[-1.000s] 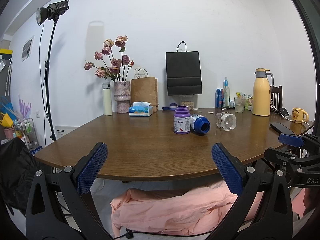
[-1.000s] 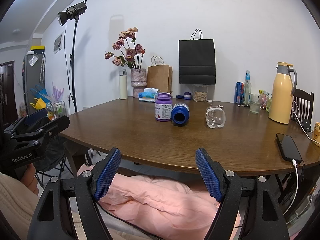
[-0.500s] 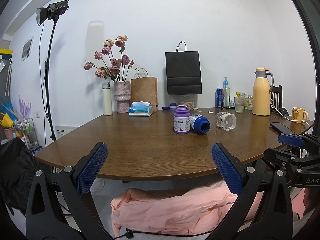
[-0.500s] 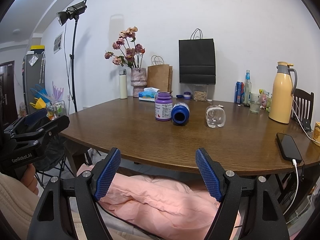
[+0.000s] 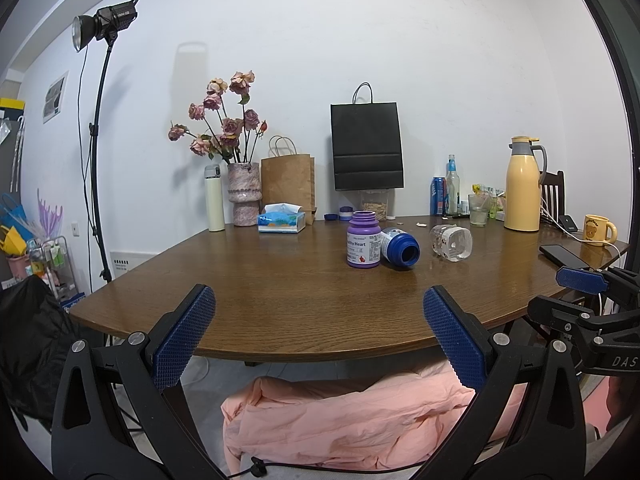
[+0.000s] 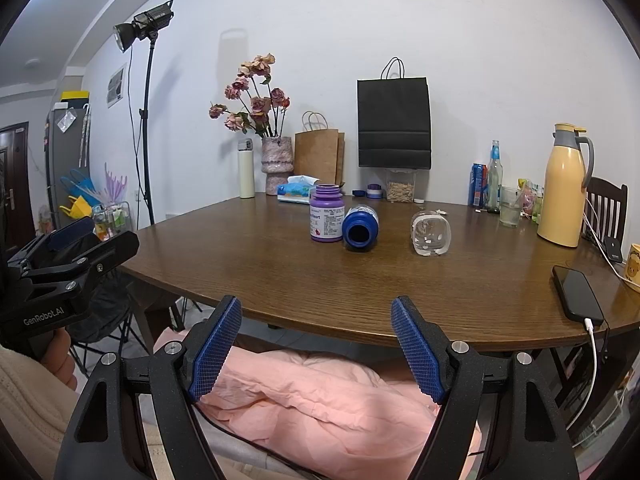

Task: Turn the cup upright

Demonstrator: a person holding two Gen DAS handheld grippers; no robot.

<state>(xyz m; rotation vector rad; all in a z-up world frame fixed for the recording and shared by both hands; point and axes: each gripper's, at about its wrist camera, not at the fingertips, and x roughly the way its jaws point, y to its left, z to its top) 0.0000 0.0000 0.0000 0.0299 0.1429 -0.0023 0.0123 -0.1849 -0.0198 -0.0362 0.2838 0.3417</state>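
Note:
A clear glass cup point(image 5: 451, 242) lies on its side on the brown table point(image 5: 280, 304), right of centre; it also shows in the right wrist view point(image 6: 430, 233). A blue bottle point(image 5: 398, 247) lies on its side beside it, mouth toward me point(image 6: 359, 229). A purple bottle point(image 5: 363, 245) stands upright to the left point(image 6: 326, 220). My left gripper point(image 5: 316, 340) is open and empty, held in front of the table's near edge. My right gripper point(image 6: 316, 350) is open and empty, also short of the table edge.
A phone point(image 6: 577, 294) on a cable lies at the right edge. A yellow jug point(image 6: 562, 186), a glass point(image 6: 509, 212), bottles, paper bags point(image 6: 394, 122), a flower vase point(image 6: 276, 166) and a tissue box point(image 5: 281, 223) stand along the back. Pink cloth point(image 6: 320, 400) lies below the grippers.

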